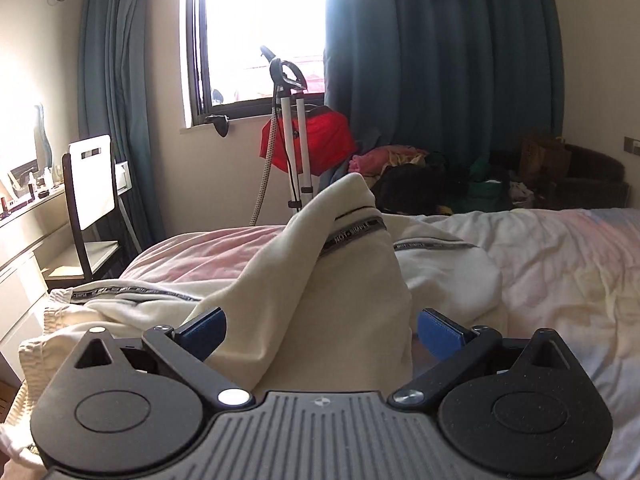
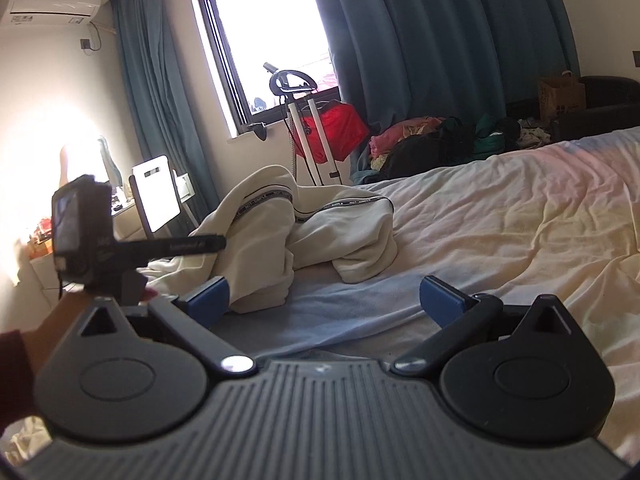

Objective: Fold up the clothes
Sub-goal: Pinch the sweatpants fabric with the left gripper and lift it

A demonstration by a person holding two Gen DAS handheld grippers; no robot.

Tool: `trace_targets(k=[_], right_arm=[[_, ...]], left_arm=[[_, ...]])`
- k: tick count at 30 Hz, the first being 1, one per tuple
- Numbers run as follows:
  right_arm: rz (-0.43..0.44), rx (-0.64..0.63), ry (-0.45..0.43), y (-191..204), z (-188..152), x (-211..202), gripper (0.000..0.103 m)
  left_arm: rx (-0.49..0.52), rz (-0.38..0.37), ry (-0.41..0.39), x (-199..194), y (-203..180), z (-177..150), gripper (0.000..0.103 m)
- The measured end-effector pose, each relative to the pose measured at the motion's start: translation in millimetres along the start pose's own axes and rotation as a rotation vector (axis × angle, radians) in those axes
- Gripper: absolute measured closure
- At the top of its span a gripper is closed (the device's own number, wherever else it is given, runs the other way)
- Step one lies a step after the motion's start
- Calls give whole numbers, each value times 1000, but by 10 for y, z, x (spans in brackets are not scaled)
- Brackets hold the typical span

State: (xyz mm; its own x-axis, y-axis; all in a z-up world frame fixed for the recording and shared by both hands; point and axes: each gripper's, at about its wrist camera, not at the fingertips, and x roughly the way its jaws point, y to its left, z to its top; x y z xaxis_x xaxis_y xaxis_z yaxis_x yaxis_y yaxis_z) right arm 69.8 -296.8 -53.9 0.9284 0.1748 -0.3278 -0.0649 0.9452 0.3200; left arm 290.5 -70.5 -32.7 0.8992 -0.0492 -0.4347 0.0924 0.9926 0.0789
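Note:
A cream garment with a grey printed band lies crumpled on the bed. In the left wrist view a raised fold of it stands between the blue pads of my left gripper, whose jaws are wide apart. In the right wrist view the same garment lies ahead and to the left. My right gripper is open and empty over the sheet, its left pad close to the garment's edge. The left gripper's camera shows at the left.
The bed has a pale pink and cream sheet, stretching right. A chair and desk stand left. A garment steamer stand with a red item, and a clothes pile, stand beyond the bed under the window.

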Motion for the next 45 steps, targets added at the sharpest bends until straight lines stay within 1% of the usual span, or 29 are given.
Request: trace_targets(k=[4,7,8,9,10,11,12,14,17,19,21,23,25,27,28,29,30,32,35,38,43,45], right_arm=[[-26,43,31,-159,-31,275,0],[-48,65,48,-275,-74,510,0],[-55,73,54,-315,-92,593,0],[-62,81,60,-356,-109,676,0],[-68,82,65,-385,-140,736,0],[-74,82,71,-412,-174,790,0],[-80,82,76,-438,-207,845,0],[-87,85,84,-469,-233,899,0],[-82,94,65,-489,-220,906,0],[-78,100,53,-502,-211,910,0],[-74,112,34,-500,-202,859,0],[-49,122,21,-463,-193,759,0],[-14,131,4,-420,-185,637,1],[33,154,-7,-398,-184,509,5],[63,173,-6,-395,-185,443,8],[93,193,-4,-392,-187,376,15],[117,214,6,-391,-196,327,21],[162,257,28,-390,-215,237,24],[192,316,50,-382,-249,150,28],[171,307,65,-336,-266,136,34],[114,242,102,-219,-304,189,34],[106,222,136,-164,-294,294,34]], left_arm=[[-65,22,6,620,-73,423,1],[-115,39,11,1085,-127,741,9],[-116,36,19,1170,-140,785,17],[-112,29,30,1223,-152,802,39],[-107,22,41,1277,-163,819,53],[-102,15,52,1331,-174,836,75],[-98,8,63,1384,-186,853,81],[-113,-1,45,1234,-158,779,89],[-67,-6,-16,701,-152,592,93],[-47,-19,-37,238,-113,415,96],[-31,-44,-52,-226,-48,200,97],[-2,-69,-66,-697,5,-67,97],[5,-95,-47,-1057,62,-360,97],[0,-113,-13,-1406,138,-710,97],[5,-118,-1,-1534,165,-857,97],[14,-122,7,-1642,187,-991,97],[14,-127,11,-1728,210,-1090,97],[7,-138,16,-1882,257,-1257,97],[-40,-162,14,-2031,332,-1328,97],[-101,-182,22,-2101,396,-1349,96],[-211,-218,40,-2072,559,-1388,96],[-248,-229,50,-2038,606,-1384,95]])
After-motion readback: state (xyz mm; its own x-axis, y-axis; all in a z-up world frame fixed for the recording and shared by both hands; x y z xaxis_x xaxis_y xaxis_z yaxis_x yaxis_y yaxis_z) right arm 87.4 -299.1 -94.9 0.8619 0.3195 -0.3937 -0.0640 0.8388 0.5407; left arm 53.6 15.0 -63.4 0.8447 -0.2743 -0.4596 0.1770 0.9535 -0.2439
